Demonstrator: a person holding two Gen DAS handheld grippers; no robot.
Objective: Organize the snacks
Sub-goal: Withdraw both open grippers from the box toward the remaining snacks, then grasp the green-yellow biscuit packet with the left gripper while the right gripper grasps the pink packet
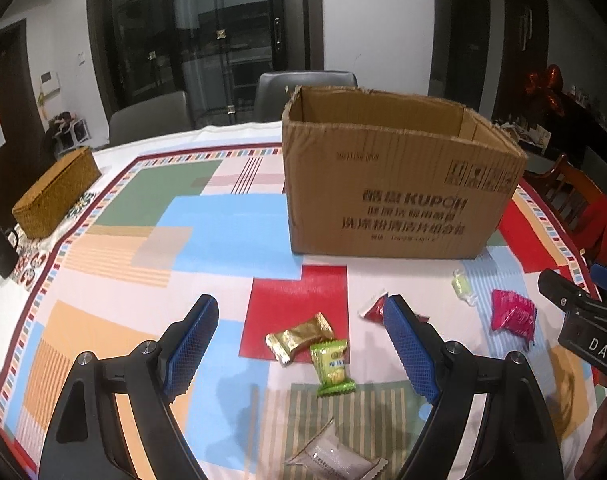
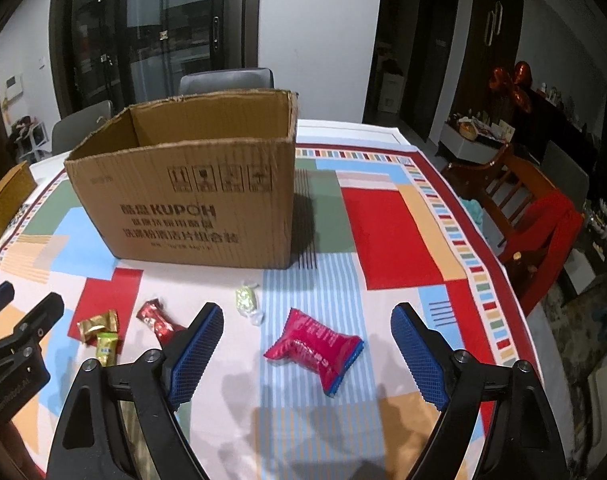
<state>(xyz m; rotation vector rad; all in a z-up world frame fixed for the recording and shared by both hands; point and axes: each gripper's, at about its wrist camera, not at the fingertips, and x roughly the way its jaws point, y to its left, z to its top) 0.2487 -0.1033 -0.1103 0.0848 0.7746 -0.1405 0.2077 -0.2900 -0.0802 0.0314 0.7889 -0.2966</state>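
Snacks lie scattered on the worktop [image 1: 115, 240], which is covered by a cloth of coloured blocks, in front of an open cardboard box [image 1: 391, 184] that stands upright on it. Between the spread fingers of the left claw [image 1: 299, 344] sit a gold packet [image 1: 299, 336] and a green packet [image 1: 332, 366], touching each other; a white packet [image 1: 335, 458] lies nearer the camera, and a red wrapped sweet [image 1: 374, 307] shows just beyond the claw's right finger. The left claw stands wide open and holds nothing. The right claw [image 2: 307, 354] is also wide open and empty, with a pink packet [image 2: 315, 350] lying on the cloth between its fingers, not touched by either pad. A small clear-wrapped candy [image 2: 247, 302] lies between that packet and the box. A woven basket [image 1: 55, 196] sits at the far left edge, well apart from the snacks.
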